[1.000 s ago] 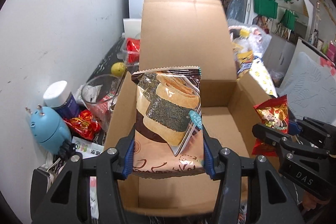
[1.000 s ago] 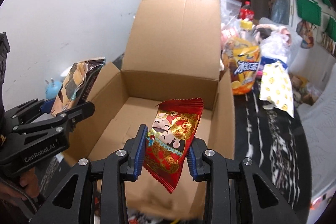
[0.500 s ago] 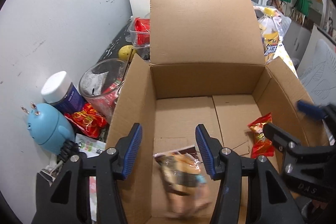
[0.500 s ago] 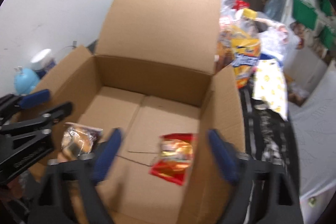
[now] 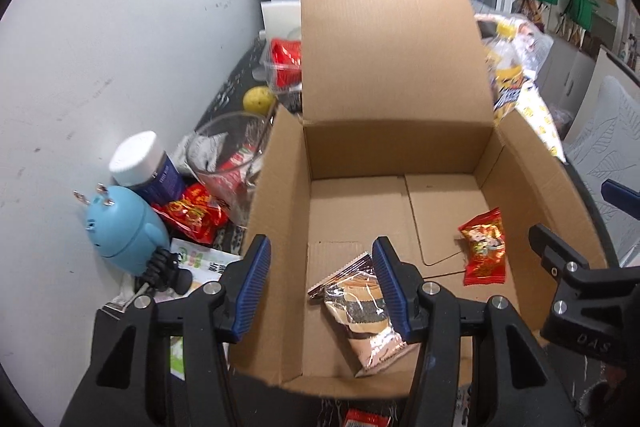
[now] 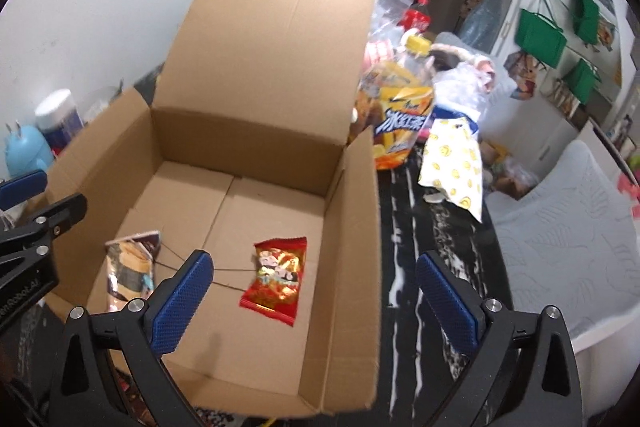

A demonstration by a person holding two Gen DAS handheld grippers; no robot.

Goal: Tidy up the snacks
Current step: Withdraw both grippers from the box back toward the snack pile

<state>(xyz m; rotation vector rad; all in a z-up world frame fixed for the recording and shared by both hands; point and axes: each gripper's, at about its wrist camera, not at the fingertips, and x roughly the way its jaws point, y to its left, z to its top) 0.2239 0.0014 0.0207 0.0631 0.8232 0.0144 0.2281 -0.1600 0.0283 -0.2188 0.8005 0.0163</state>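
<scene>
A dark patterned table (image 6: pixel 432 267) carries everything, set against a white wall (image 5: pixel 120 47). On it stands an open cardboard box (image 5: pixel 280 207), its tall back flap upright and its 2 side flaps spread outward. To the right of the box a pale cushion (image 6: pixel 568 247) lies at the table's edge, and beyond the box's right wall sit a yellow chip bag (image 6: pixel 404 119) and a white pouch with yellow smiley faces (image 6: pixel 456 167).

The 2 grippers hang over the near edge of the box. The right gripper (image 6: pixel 316 291) has its blue pads spread wide and its jaws are opening, with nothing pressed between them; the box's right wall runs through the gap. The left gripper (image 5: pixel 320 283) stands with its pads apart and grips nothing; the box's left wall lies between them.

Left of the box are a clear glass bowl (image 5: pixel 228 151), a light blue round gadget (image 5: pixel 124 227), a dark jar with a white lid (image 5: pixel 144 163), red wrappers (image 5: pixel 192 215) and a yellow fruit (image 5: pixel 258 99).

Inside the box, 2 snacks lie flat on the floor, well apart. The brown rice cracker packet (image 5: pixel 364 311) rests near the front left, just beside the left gripper's right pad. The red candy packet (image 6: pixel 278 279) lies toward the right.
</scene>
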